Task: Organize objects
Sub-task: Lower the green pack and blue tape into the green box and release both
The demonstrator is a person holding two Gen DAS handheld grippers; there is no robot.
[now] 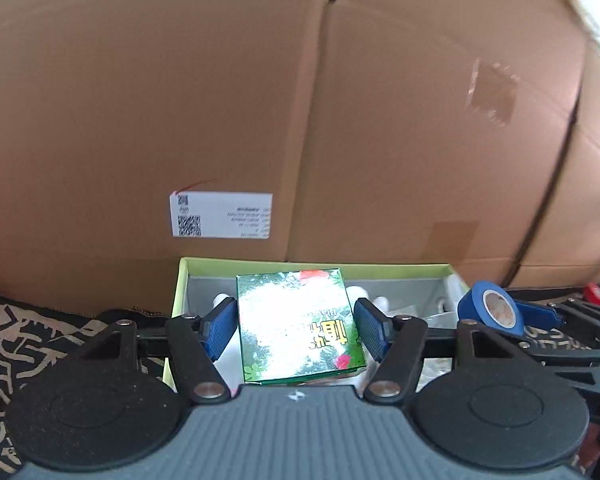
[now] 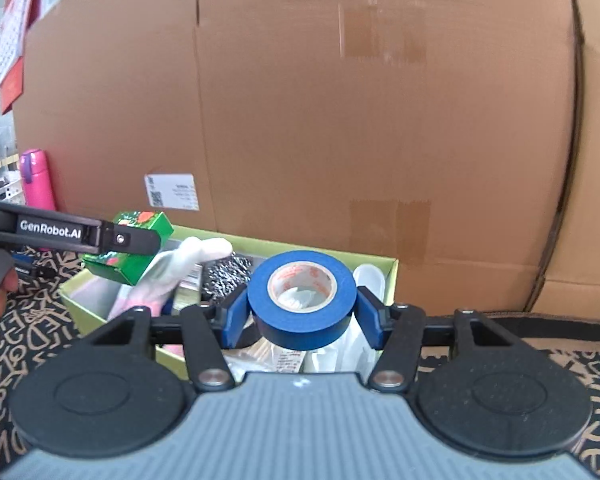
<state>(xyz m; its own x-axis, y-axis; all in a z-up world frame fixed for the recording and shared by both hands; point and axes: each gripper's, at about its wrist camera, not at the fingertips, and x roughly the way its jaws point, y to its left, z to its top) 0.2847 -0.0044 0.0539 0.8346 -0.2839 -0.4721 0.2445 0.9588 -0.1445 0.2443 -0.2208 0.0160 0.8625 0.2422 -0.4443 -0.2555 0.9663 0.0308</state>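
Note:
My left gripper (image 1: 296,330) is shut on a green flowered carton (image 1: 300,324) and holds it over the left part of an open yellow-green box (image 1: 260,263). In the right wrist view the carton (image 2: 134,254) shows tilted in the left gripper (image 2: 128,240) above the box's left end. My right gripper (image 2: 302,314) is shut on a blue tape roll (image 2: 302,294) above the box's (image 2: 392,276) right part. The roll (image 1: 490,310) also shows at the right in the left wrist view.
The box holds a white glove (image 2: 184,264), a dark patterned item (image 2: 228,274) and plastic-wrapped things. Large cardboard cartons (image 1: 300,100) stand right behind it. A pink bottle (image 2: 36,180) stands at the far left. The surface has a black patterned cloth (image 1: 28,340).

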